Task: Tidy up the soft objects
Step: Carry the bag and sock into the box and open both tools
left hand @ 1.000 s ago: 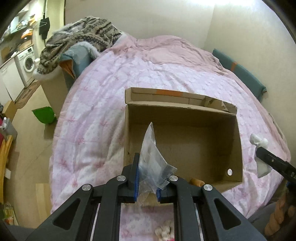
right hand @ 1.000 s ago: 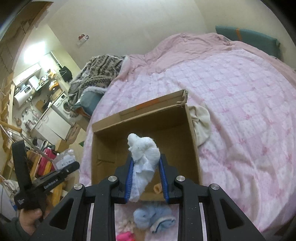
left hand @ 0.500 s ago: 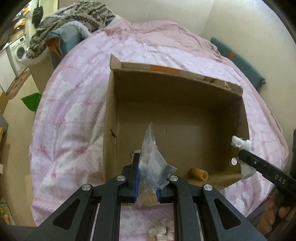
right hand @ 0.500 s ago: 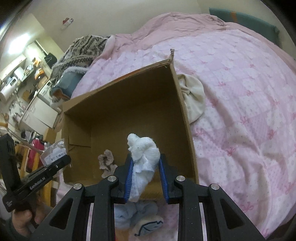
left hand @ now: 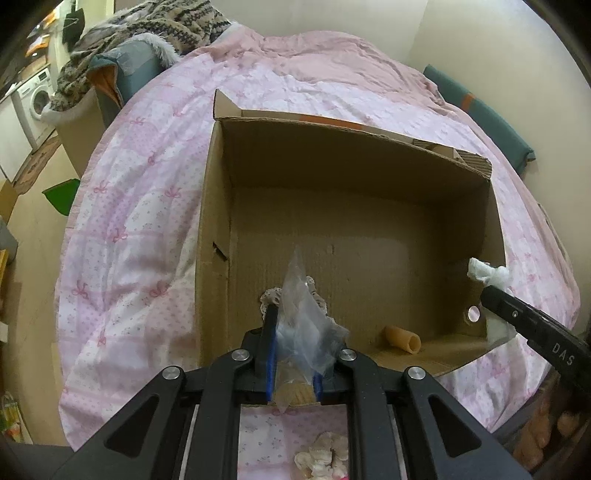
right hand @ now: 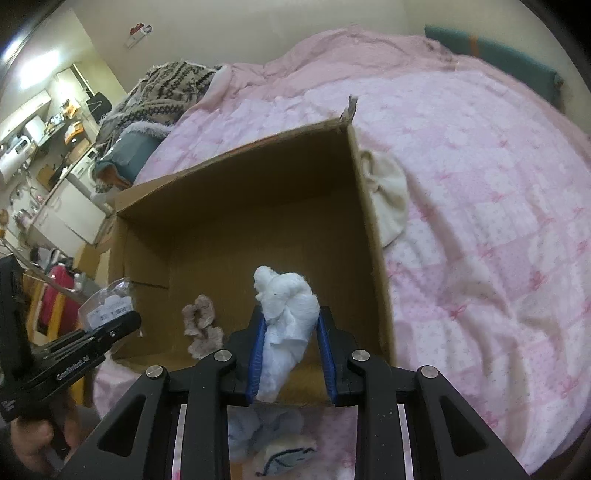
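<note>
An open cardboard box [left hand: 369,177] sits on a pink bed, also in the right wrist view [right hand: 236,177]. My left gripper [left hand: 293,332] is shut on a clear plastic bag [left hand: 301,317], held over the box's near wall. My right gripper [right hand: 290,332] is shut on a white cloth wad [right hand: 286,306], held over the box's near right corner. Inside the box lie a beige scrunchie [right hand: 201,326] and a tan tube [left hand: 402,338]. The right gripper with the cloth [left hand: 485,271] shows at the left view's right edge. The left gripper with the bag [right hand: 107,310] shows at the right view's left edge.
A cream cloth [right hand: 388,195] lies beside the box's right wall. Blue-grey soft items [right hand: 269,439] and a pale frilly item [left hand: 325,454] lie on the bed before the box. A patterned blanket pile [left hand: 147,33] sits at the bed's far left.
Both grippers have moved forward and down toward the box, which now looms larger. Each still holds its item. The scrunchie inside has come into view.
</note>
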Tool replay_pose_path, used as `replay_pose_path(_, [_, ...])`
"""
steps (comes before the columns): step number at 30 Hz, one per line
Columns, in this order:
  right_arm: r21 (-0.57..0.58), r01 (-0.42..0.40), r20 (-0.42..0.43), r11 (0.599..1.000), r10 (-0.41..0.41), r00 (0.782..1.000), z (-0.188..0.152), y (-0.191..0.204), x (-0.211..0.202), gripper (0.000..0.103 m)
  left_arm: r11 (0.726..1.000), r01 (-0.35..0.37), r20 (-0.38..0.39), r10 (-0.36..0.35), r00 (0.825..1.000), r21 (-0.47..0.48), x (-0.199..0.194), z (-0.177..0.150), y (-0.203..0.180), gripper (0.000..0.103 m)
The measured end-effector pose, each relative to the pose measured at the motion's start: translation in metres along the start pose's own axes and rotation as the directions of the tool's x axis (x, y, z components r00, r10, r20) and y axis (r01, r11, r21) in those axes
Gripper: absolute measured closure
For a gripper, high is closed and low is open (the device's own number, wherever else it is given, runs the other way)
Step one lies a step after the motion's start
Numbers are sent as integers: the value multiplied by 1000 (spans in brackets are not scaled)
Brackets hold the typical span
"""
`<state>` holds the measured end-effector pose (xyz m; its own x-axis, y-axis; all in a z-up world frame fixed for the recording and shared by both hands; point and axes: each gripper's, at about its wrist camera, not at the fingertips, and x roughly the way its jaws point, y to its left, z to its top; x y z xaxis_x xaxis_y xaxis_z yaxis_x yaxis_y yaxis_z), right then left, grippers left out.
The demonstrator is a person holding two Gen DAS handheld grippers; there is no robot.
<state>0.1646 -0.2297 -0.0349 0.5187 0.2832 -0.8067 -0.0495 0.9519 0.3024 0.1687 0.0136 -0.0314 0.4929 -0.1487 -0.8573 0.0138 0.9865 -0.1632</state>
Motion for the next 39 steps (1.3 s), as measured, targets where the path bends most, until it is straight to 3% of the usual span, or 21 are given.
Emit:
replay_pose_path(5, [22,-9,-15,1000,9,1000,0,-4,2,75,1000,-8,3,8,1000,5,1,-1,0,86])
replay_pose_path(8, [11,-9,-22,1000,9,1000,-1,-3,3,75,1000,-6,2,6,1000,7,0,-2,-1,75])
replay_pose_path(10, [5,-8,-28,1000,8,1000,-2,-2,3,75,1000,-6,10,6,1000,7,-2,-2,-1,49])
replay_pose_path(12, [2,-12,-31,1000,12,999,-2,-2,3,75,1000,-7,30,7,1000,4,-5,-2,-2,34])
replay_pose_path(21, [19,-48,-17,999,48,999,-1,-1,0,73,999,-14,56,12,998,39,-9,-3,-7,34])
replay_pose_path(23, [36,-46,-21,998,46,999,0,-3,1,58,999,-17,58,15,998,42,-9,-3,-7,34])
replay_pose_path(24, [43,-41,-15,998,41,999,0,-4,0,32,999,-18,57,15,998,41,-8,-4,-7,34])
replay_pose_path(25, [49,-38,3,998,38,999,0,-5,-2,25,999,-17,56,15,998,38,-9,-4,-7,34])
replay_pose_path(39, [62,-48,16,997,47,999,2,-9,-5,25,999,-30,41,28,999,44,-9,-8,-2,34])
